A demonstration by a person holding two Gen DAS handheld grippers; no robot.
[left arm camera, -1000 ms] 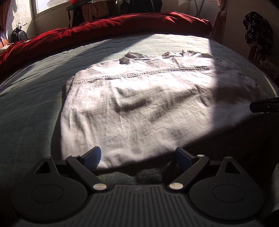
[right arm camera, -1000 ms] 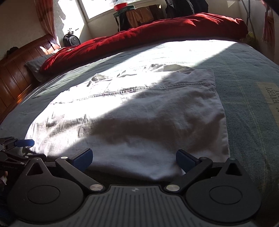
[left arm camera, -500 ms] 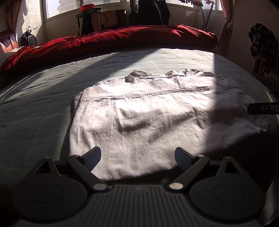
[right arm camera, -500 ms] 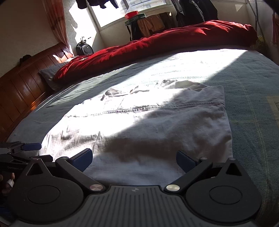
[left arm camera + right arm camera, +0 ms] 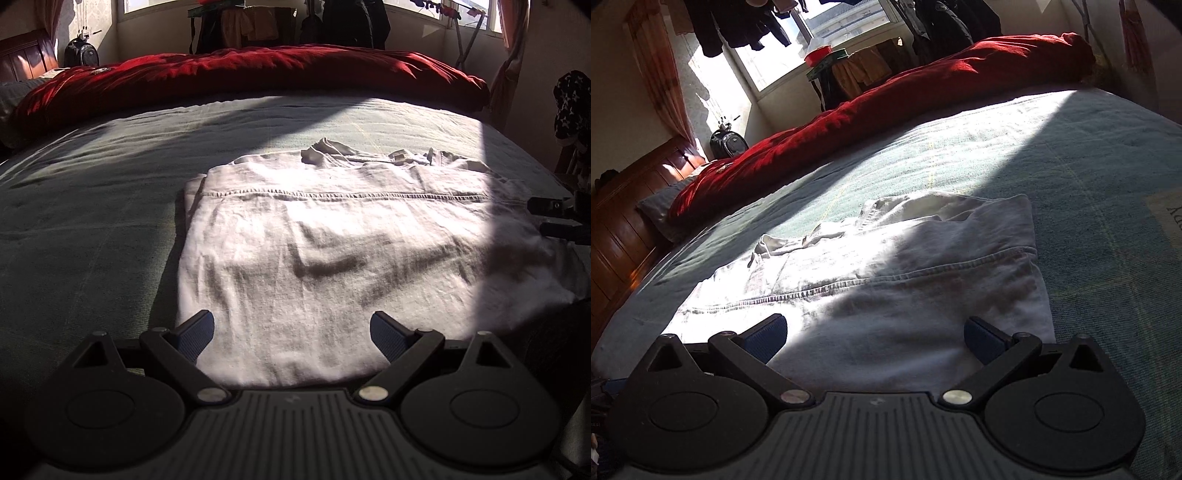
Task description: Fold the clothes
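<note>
White shirt [image 5: 332, 251] lies flat on the bed [image 5: 92, 221], its sides already folded in; the lengthwise fold seems left. Left gripper [image 5: 291, 328] and right gripper [image 5: 875, 332] hover with jaws wide, holding nothing.

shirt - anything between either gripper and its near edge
Nothing visible. The shirt lies flat on the bed, its near hem right ahead of the open left gripper and open right gripper.
</note>
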